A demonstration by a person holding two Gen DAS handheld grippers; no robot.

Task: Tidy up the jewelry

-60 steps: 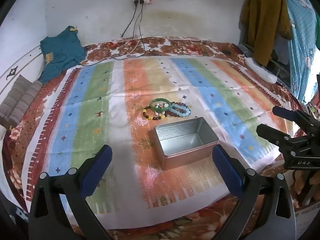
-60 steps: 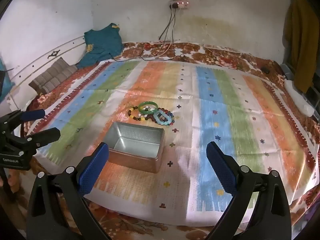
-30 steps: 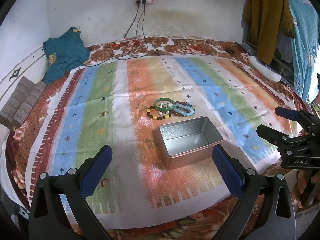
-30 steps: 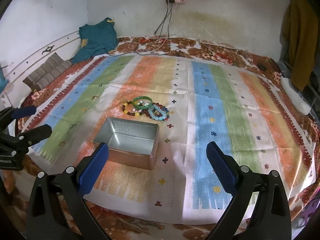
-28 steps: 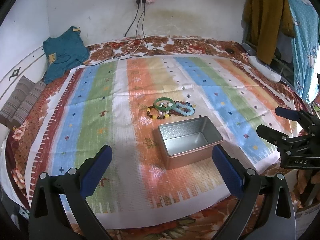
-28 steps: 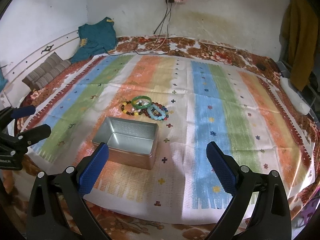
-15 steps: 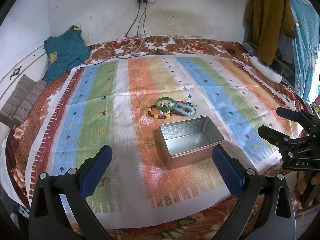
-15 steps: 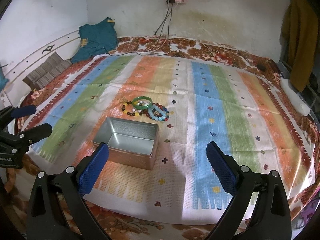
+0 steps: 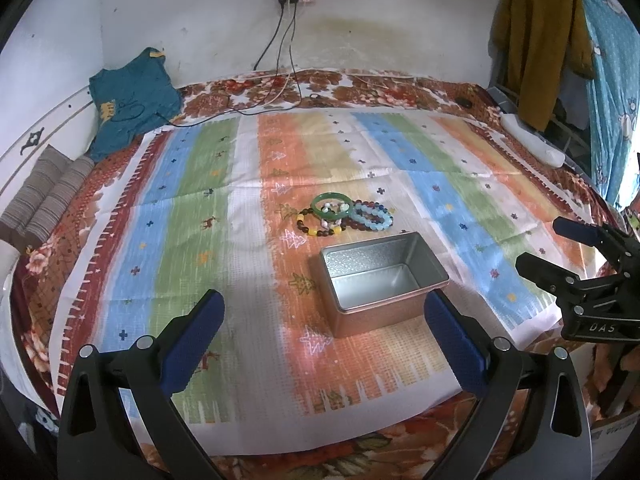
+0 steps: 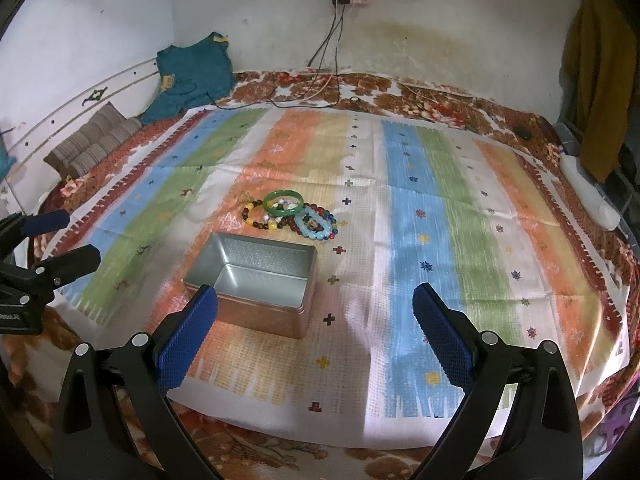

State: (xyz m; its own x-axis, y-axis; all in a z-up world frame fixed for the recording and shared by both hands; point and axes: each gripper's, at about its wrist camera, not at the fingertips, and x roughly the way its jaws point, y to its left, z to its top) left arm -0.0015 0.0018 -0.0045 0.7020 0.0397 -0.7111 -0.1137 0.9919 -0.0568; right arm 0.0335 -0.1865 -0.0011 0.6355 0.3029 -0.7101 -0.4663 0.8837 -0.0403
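Observation:
An open, empty metal tin (image 9: 382,280) (image 10: 256,280) stands on the striped cloth. Just behind it lies a pile of bracelets (image 9: 344,218) (image 10: 290,216): a green bangle (image 9: 332,204) (image 10: 283,202), a light blue bead bracelet (image 9: 372,220) (image 10: 316,229), and dark and yellow bead strands. My left gripper (image 9: 324,328) is open and empty, hovering near the cloth's front edge before the tin; it also shows in the right wrist view (image 10: 48,240). My right gripper (image 10: 316,320) is open and empty, to the right of the tin, and also shows in the left wrist view (image 9: 560,248).
The striped cloth (image 9: 192,216) covers a floral bedspread (image 9: 360,88). A teal garment (image 9: 132,96) and a striped pillow (image 9: 48,196) lie at the far left. Cables (image 9: 288,60) hang from a wall socket. Clothes (image 9: 536,36) hang at the right, above a white object (image 9: 532,144).
Both grippers have drifted slightly; the tin and bracelets shifted a little in view. Nothing was grasped or moved on the cloth.

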